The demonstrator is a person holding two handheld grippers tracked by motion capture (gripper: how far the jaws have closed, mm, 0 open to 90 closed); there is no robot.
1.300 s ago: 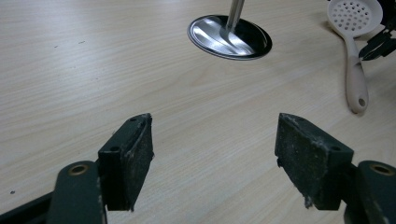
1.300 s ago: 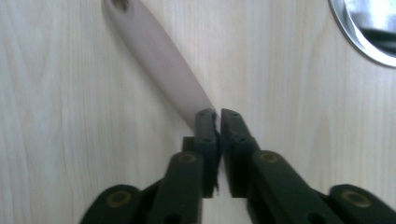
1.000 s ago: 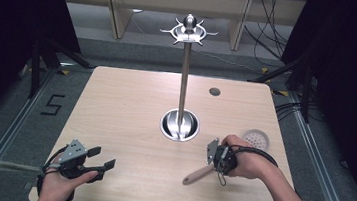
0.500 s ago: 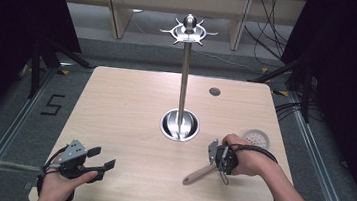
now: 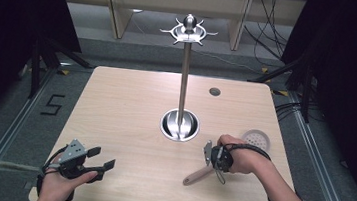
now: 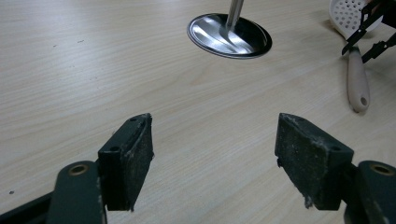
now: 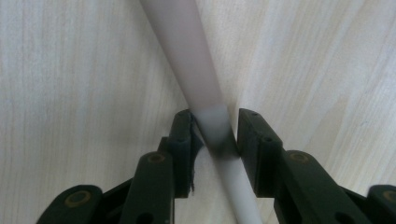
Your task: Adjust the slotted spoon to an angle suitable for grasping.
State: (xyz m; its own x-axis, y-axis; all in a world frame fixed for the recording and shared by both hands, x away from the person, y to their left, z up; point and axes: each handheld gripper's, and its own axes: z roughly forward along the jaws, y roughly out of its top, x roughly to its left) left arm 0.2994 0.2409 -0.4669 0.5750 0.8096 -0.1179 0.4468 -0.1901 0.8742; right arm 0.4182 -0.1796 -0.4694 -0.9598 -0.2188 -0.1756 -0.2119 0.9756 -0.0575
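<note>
A pale wooden bench [image 5: 129, 120] carries a tall polished steel utensil stand [image 5: 184, 76] with a round dished base and a hooked crown, which the left gripper view cuts off just above the base. To the stand's right lies a white perforated skimmer with a pale wooden handle [image 5: 198, 175]. In the high view its round head [image 5: 257, 138] is partly hidden behind the person's right hand, and the middle of the handle is covered by the gripper. The right gripper view shows a blurred stretch of the handle, both ends out of frame.

Compared with a second ago, the skimmer and the stand lie where they were, and the left gripper [image 5: 101, 159] keeps its place near the bench's front left corner. The right gripper [image 5: 208, 160] has tipped slightly closer over the handle, and its jaws have just been closing, with the handle between them.

The handle runs between the right gripper's two black pads [image 7: 181, 140], which sit against either side of it, half closed, while it rests on the bench. The left gripper hovers wide open and holds nothing, well apart from the skimmer.
</note>
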